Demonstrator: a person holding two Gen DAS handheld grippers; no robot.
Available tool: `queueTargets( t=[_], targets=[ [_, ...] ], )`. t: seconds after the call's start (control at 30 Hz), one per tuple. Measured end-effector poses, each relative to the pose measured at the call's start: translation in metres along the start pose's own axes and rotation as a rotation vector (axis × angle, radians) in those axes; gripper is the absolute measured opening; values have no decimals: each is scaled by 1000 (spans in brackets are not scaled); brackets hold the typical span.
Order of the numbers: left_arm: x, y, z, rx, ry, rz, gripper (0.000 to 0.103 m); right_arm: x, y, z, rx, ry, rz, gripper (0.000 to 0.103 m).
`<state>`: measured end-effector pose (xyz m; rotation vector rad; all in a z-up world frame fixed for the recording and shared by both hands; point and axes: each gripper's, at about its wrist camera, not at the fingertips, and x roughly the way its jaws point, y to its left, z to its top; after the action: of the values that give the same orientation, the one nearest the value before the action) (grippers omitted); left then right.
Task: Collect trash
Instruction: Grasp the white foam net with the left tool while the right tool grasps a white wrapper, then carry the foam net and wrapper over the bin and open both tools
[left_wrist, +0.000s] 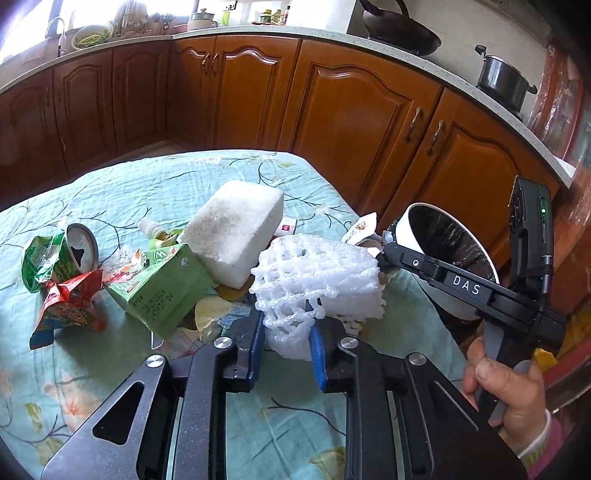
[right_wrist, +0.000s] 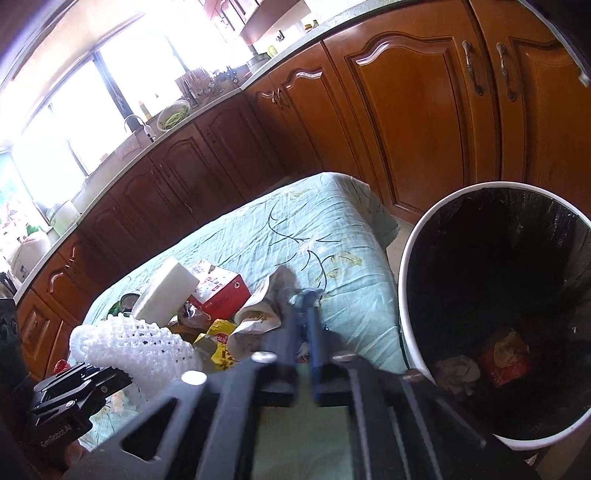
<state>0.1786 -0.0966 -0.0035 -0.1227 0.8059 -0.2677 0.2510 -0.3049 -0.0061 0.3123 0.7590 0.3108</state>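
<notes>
My left gripper (left_wrist: 286, 332) is shut on a white foam net sleeve (left_wrist: 314, 280), held just above the table; the sleeve also shows in the right wrist view (right_wrist: 136, 347). Behind it lie a white foam block (left_wrist: 236, 232), a green carton (left_wrist: 162, 288), a crushed can (left_wrist: 79, 245) and red and green wrappers (left_wrist: 70, 299). My right gripper (right_wrist: 304, 306) is blurred, its fingers close together with nothing seen between them, over a crumpled paper wrapper (right_wrist: 258, 314). A white trash bin (right_wrist: 410, 295) with a black liner stands to its right, with some trash inside.
The table has a light blue floral cloth (left_wrist: 122, 192). A red box (right_wrist: 221, 291) and yellow packet (right_wrist: 218, 339) lie among the trash. Brown kitchen cabinets (left_wrist: 332, 103) curve behind the table, with a wok (left_wrist: 399, 33) and pot (left_wrist: 502, 79) on the counter.
</notes>
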Motion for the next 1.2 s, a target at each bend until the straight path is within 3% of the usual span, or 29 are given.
queueTargets(
  t=[0.57, 1.2],
  targets=[
    [-58, -14, 7, 40, -106, -54, 13, -68, -4, -3, -4, -111, 9, 1],
    [-41, -86, 14, 142, -73, -154, 13, -137, -75, -1, 90, -221, -136, 1]
  ],
)
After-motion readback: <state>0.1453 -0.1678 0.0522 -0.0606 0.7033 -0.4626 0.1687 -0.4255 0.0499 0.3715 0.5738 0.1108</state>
